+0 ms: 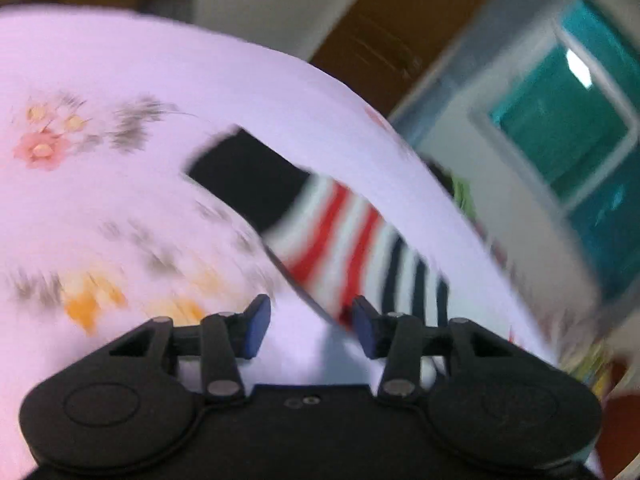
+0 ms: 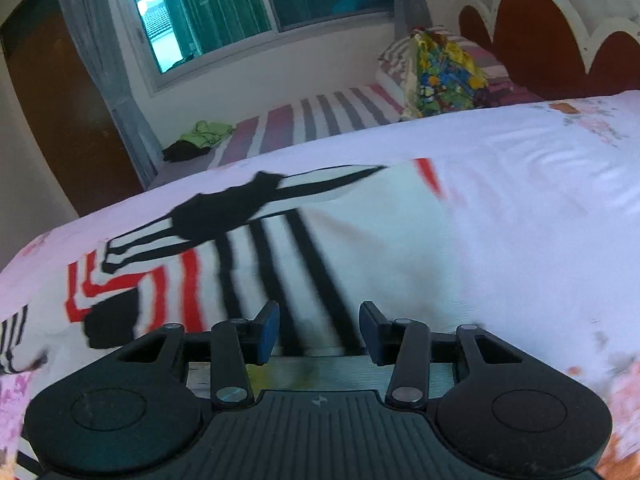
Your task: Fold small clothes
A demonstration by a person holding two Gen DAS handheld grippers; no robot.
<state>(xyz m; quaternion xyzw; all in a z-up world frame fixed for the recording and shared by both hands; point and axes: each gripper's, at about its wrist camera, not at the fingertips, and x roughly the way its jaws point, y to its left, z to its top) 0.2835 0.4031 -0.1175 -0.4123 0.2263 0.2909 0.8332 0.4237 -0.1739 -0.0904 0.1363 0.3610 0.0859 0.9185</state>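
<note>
Left gripper (image 1: 311,326): lowest in my left view, jaws parted; the striped garment's (image 1: 352,236) edge runs down beside the right pad, but blur keeps me from telling whether it touches.
Right gripper (image 2: 319,330): bottom centre of my right view, blue pads apart, nothing pinched; the garment's black stripes (image 2: 276,272) lie under the gap.
Garment: white with red and black stripes and black patches, spread over the centre and lower left of my right view; its shape is hard to read.
Surface: a pale floral bedsheet (image 2: 520,208) fills the middle of both views.
Beyond: striped bedding (image 2: 320,118), a green cloth (image 2: 206,133) and a bright patterned bundle (image 2: 444,76) in the upper half.
Room: green-curtained window (image 2: 256,0) upper left, red scalloped headboard (image 2: 532,36) upper right.
Unclear: my left view is smeared throughout.
</note>
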